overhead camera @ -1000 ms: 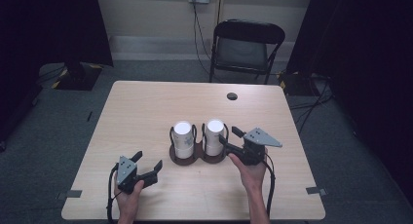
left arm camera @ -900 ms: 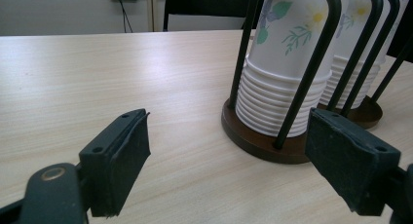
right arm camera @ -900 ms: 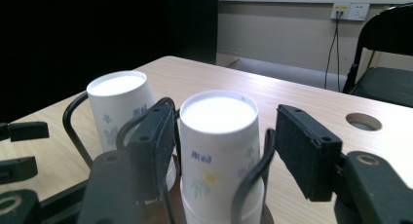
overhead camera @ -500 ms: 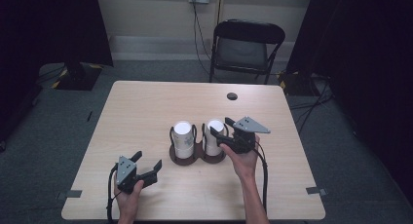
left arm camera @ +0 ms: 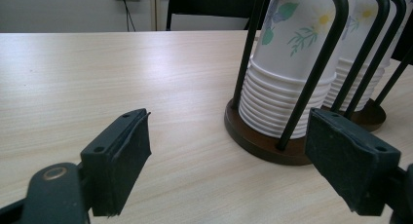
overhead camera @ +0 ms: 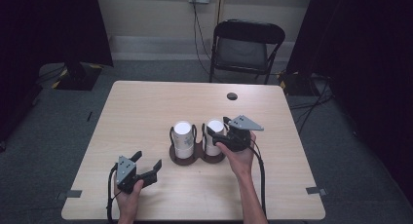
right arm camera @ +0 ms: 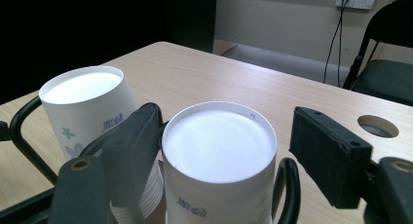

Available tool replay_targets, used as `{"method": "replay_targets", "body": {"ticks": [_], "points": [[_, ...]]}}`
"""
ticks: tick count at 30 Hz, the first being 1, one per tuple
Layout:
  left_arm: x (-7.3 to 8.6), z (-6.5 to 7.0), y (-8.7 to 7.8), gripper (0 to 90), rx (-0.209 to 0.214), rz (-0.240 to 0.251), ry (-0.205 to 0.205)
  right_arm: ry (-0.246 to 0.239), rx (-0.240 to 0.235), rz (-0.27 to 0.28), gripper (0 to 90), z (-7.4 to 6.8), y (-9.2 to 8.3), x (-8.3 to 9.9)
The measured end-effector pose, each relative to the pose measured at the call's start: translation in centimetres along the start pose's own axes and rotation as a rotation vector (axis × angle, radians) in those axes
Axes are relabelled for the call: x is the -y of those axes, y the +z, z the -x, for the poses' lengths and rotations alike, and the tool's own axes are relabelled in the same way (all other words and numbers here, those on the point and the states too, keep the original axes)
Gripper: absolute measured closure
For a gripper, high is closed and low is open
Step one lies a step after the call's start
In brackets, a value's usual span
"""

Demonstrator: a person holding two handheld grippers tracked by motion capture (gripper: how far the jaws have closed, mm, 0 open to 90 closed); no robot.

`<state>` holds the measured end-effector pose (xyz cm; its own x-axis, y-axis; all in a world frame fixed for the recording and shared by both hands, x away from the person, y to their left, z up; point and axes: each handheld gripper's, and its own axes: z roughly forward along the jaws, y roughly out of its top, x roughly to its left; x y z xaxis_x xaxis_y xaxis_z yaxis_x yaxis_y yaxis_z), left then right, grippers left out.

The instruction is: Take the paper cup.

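Resting on the table front-left of the brown cup rack (overhead camera: 195, 155), left gripper (overhead camera: 146, 166) has jaws wide apart, nothing between. Right cup stack (overhead camera: 213, 135) stands upright in the rack's right ring; right gripper (overhead camera: 217, 134), nearer, straddles its top, jaws apart, not pressing. Since a second ago, the jaws have just been opening and it has moved in from the rack's right.

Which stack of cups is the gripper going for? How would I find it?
Look at the middle of the wooden table, where a dark double cup holder stands. It holds two stacks of upside-down paper cups; pick the right-hand stack, the one with the right gripper open around its top cup.
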<state>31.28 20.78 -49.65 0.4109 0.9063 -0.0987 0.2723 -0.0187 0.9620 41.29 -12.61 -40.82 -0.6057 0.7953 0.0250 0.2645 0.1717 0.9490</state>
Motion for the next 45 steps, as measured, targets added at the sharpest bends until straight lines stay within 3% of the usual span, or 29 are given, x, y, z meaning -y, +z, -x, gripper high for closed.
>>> {"method": "replay_targets", "body": {"ticks": [8, 19, 30, 37, 39, 45], "points": [[0.0, -0.03, 0.0, 17.0, -0.003, 0.001, -0.006, -0.012, 0.0, -0.012, 27.3, -0.07, 0.79, 0.23], [0.02, -0.06, -0.05, 17.0, -0.002, 0.006, -0.007, -0.027, -0.001, -0.025, 35.5, -0.26, 1.0, 0.17], [0.03, -0.05, -0.07, 17.0, 0.001, 0.007, -0.005, -0.021, -0.008, -0.007, 36.7, -0.18, 0.84, -0.12], [0.04, 0.0, -0.09, 17.1, 0.002, 0.008, 0.002, 0.0, -0.009, 0.001, 37.1, -0.13, 0.78, -0.3], [0.03, 0.0, -0.07, 17.1, 0.001, 0.006, 0.002, 0.026, -0.01, 0.01, 37.2, -0.07, 0.73, -0.35], [0.04, -0.03, -0.08, 17.3, -0.001, 0.009, -0.002, 0.019, -0.006, 0.012, 37.4, -0.27, 0.72, -0.48]]}}
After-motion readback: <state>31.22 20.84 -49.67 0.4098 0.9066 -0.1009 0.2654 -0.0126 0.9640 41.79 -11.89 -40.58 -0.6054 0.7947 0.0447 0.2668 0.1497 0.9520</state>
